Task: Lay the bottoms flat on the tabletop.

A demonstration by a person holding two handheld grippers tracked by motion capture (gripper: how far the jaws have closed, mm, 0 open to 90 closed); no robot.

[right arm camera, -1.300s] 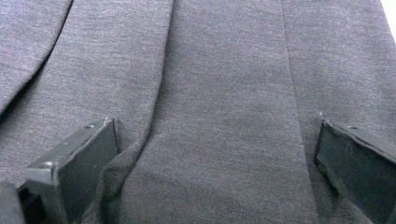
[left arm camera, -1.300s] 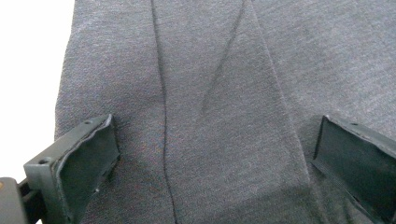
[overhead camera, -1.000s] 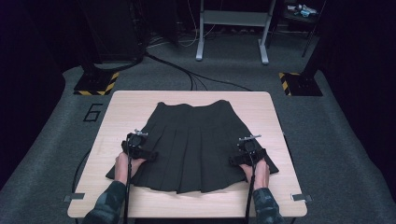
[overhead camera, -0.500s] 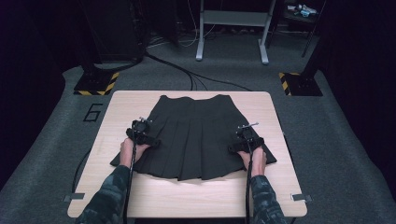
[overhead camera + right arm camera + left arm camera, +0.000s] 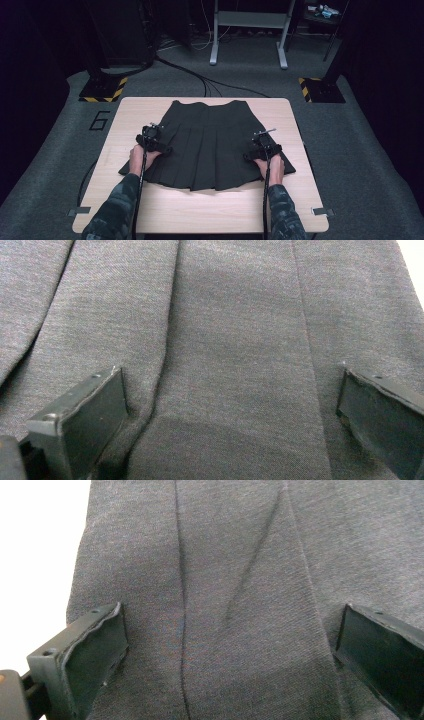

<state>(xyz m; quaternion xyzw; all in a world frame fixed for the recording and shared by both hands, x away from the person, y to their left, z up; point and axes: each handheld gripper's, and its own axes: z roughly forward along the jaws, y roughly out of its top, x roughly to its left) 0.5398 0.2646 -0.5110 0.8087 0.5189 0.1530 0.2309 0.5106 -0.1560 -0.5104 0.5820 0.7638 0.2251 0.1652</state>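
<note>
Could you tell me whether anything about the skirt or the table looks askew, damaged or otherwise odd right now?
Nothing stands out. The dark pleated skirt lies flat and roughly centred on the table, waistband away from the person. Both the left gripper and right gripper rest on it, jaws open.

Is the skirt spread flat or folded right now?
Spread flat: the skirt lies open on the table, waistband far, hem near, pleats fanning out with no fold-over.

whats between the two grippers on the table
In the high view, only the pleated middle of the dark skirt lies between the left gripper and the right gripper; nothing else rests on that stretch.
</note>
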